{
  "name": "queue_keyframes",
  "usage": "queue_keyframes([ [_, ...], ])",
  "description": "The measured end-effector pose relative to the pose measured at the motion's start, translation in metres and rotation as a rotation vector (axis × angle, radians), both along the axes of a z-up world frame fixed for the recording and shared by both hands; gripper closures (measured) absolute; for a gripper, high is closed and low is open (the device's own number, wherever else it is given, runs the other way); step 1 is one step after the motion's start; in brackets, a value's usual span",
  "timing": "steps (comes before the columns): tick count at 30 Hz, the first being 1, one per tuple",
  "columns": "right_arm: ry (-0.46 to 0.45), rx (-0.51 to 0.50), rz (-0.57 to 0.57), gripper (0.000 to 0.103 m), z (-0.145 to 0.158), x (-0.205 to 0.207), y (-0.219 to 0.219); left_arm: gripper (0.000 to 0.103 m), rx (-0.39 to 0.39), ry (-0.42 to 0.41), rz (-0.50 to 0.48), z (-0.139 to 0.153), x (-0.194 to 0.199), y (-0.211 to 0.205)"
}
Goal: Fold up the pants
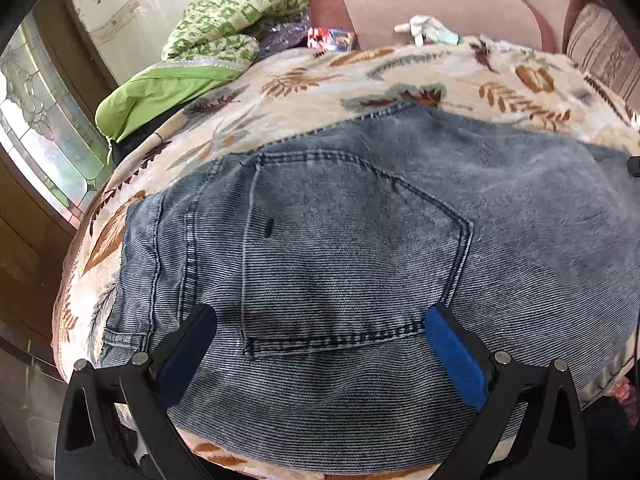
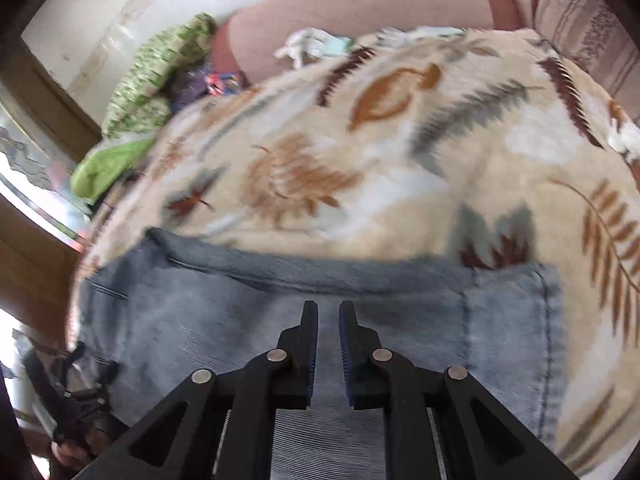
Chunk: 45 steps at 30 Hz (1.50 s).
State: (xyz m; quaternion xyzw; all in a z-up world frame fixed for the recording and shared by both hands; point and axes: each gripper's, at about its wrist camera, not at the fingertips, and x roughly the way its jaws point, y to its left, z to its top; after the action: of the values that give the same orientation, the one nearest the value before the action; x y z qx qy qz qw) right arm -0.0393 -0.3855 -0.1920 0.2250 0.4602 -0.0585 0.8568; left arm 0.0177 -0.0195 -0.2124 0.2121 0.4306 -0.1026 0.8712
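- jeans [image 1: 360,232] lie flat on the leaf-print blanket [image 1: 304,80], filling the centre and lower frame.
- left gripper [image 1: 320,336] gapes wide over the back pocket [image 1: 352,256], holding nothing.
- right gripper [image 2: 328,320], blurred, seems parted by a narrow slit above the denim, nothing between.

Soft daylight, one view sharp, the other smeared.
Light pours in from the window [image 1: 38,128] at left (slightly blown out), the jeans [image 1: 360,248] are crisp in the left view, the right view is motion-blurred, and fisheye bending darkens both rims.
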Motion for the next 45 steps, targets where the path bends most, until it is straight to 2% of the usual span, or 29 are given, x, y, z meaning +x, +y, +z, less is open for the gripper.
queue_keyframes([
  [3,0.053,-0.022,0.001,0.089,-0.017,0.003,0.0,0.0,0.011,0.014,0.008,0.004,0.001,-0.002],
  [6,0.026,-0.018,-0.015,0.089,-0.02,0.003,-0.002,0.0,0.003,-0.017,0.006,0.015,-0.003,-0.005],
  [10,-0.095,0.017,-0.027,0.088,-0.01,-0.01,-0.008,0.0,-0.086,-0.071,-0.053,0.045,-0.01,-0.019],
  [14,-0.243,0.007,-0.033,0.089,0.006,-0.028,-0.005,0.0,-0.218,-0.111,-0.093,0.077,-0.018,-0.034],
  [18,-0.33,-0.059,-0.037,0.089,0.025,-0.041,0.003,0.0,-0.187,-0.145,-0.124,0.085,-0.023,-0.057],
  [21,-0.372,-0.052,-0.053,0.088,0.035,-0.051,0.001,0.0,-0.145,-0.113,-0.127,0.074,-0.02,-0.067],
  [25,-0.369,-0.072,-0.106,0.089,0.043,-0.076,-0.024,0.0,-0.108,-0.055,-0.151,0.056,-0.018,-0.082],
  [29,-0.29,-0.041,-0.136,0.088,0.038,-0.1,-0.064,0.0,-0.05,-0.001,-0.184,0.03,-0.021,-0.107],
  [33,-0.226,0.072,-0.157,0.088,0.017,-0.121,-0.091,0.0,0.022,0.076,-0.183,0.002,-0.018,-0.128],
  [36,-0.178,0.102,-0.149,0.087,0.003,-0.128,-0.096,0.0,0.002,0.08,-0.185,0.007,-0.02,-0.132],
  [37,-0.166,0.12,-0.143,0.084,-0.001,-0.13,-0.097,0.0,-0.007,0.068,-0.193,0.013,-0.022,-0.134],
  [39,-0.151,0.155,-0.138,0.069,-0.011,-0.135,-0.101,0.0,-0.013,0.033,-0.208,0.024,-0.027,-0.138],
  [40,-0.147,0.174,-0.137,0.045,-0.015,-0.137,-0.102,0.0,-0.014,0.019,-0.217,0.029,-0.029,-0.139],
  [41,-0.15,0.209,-0.139,0.028,-0.019,-0.141,-0.105,0.0,-0.015,0.01,-0.225,0.032,-0.031,-0.141],
  [45,-0.173,0.303,-0.137,0.028,-0.027,-0.153,-0.111,0.0,-0.017,0.002,-0.252,0.035,-0.037,-0.146],
])
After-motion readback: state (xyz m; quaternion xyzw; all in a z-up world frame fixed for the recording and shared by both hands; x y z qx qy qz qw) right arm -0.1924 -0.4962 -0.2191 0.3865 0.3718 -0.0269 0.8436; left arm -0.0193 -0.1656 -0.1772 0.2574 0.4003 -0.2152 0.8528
